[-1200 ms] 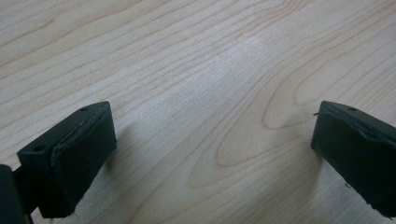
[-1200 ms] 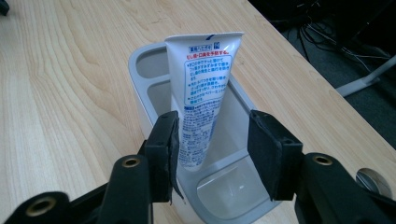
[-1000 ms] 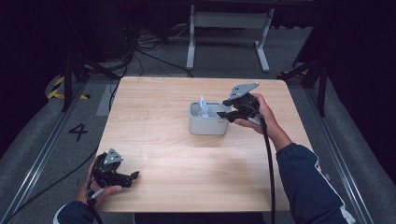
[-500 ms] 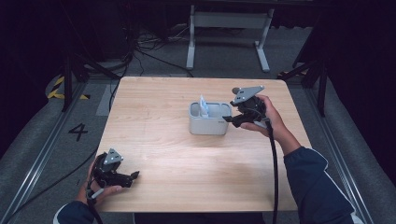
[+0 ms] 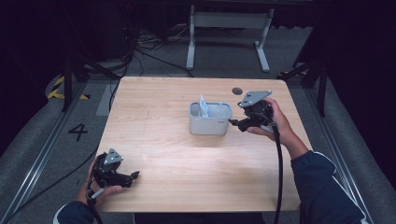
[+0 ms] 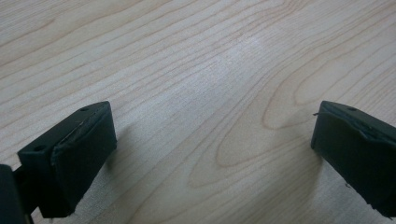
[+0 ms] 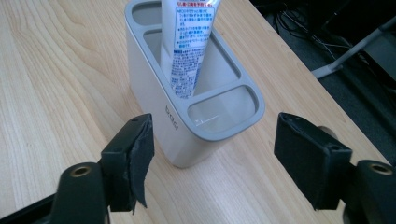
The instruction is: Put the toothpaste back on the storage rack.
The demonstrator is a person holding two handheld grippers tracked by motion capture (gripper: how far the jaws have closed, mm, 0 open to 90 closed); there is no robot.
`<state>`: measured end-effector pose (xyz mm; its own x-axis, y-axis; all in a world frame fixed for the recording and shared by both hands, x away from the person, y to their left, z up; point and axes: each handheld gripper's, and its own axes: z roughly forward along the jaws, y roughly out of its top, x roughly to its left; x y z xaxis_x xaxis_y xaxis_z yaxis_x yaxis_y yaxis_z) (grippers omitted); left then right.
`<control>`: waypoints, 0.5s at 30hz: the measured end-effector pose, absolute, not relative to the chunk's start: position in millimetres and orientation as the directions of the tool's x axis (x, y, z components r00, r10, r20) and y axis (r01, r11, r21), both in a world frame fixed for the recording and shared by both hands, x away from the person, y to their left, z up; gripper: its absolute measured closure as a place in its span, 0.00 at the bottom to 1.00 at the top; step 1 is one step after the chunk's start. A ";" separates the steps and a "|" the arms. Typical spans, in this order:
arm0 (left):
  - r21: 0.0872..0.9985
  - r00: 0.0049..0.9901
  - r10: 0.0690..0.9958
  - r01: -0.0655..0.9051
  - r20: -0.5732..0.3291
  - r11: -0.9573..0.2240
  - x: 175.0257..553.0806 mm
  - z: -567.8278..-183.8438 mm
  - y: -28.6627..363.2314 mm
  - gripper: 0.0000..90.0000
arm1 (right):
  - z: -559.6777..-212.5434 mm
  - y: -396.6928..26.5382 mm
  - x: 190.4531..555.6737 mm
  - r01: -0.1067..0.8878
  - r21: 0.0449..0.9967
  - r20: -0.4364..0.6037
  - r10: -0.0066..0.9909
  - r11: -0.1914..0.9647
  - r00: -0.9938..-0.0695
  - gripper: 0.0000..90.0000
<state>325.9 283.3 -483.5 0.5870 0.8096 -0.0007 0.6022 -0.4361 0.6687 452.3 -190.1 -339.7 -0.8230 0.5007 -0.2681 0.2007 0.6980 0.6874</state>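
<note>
A grey compartmented holder [image 5: 210, 122] stands upright on the wooden table [image 5: 187, 163], right of centre. A white tube with blue print [image 5: 204, 104] stands in its middle compartment. My right gripper [image 5: 235, 123] is just right of the holder, open, touching nothing. In the right gripper view the holder [image 7: 187, 121] and the tube [image 7: 187, 42] lie just beyond the open right gripper [image 7: 215, 158], and the nearest compartment is empty. My left gripper [image 5: 134, 176] rests low at the table's front left corner. The left gripper [image 6: 210, 149] is open over bare wood.
A small dark round spot [image 5: 237, 90] marks the table behind the holder. Beyond the far edge stand a white metal frame [image 5: 229, 18] and floor cables [image 5: 140, 46]. A "4" [image 5: 78, 131] is painted on the floor at left.
My right gripper has drawn back a little to the right and toward the person, away from the holder. The left gripper has stayed put.
</note>
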 end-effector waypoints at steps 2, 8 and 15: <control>0.669 0.587 0.809 0.602 -0.001 -0.436 325.9 -483.5 283.3 0.01 | -341.0 -192.5 449.8 0.200 0.683 -0.274 0.501 0.702 -0.821 0.32; 0.669 0.586 0.810 0.602 -0.001 -0.436 325.8 -483.5 283.2 0.01 | -347.0 -197.5 443.1 0.203 0.672 -0.280 0.498 0.712 -0.820 0.31; 0.668 0.586 0.810 0.604 -0.003 -0.435 325.7 -483.5 283.2 0.01 | -354.4 -206.2 436.1 0.209 0.659 -0.288 0.499 0.723 -0.818 0.31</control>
<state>325.7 283.2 -483.5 0.5864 0.8100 -0.0026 0.6038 -0.4349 0.6680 436.1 -206.2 -354.4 -0.8176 0.4988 -0.2876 0.2091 0.7227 0.6587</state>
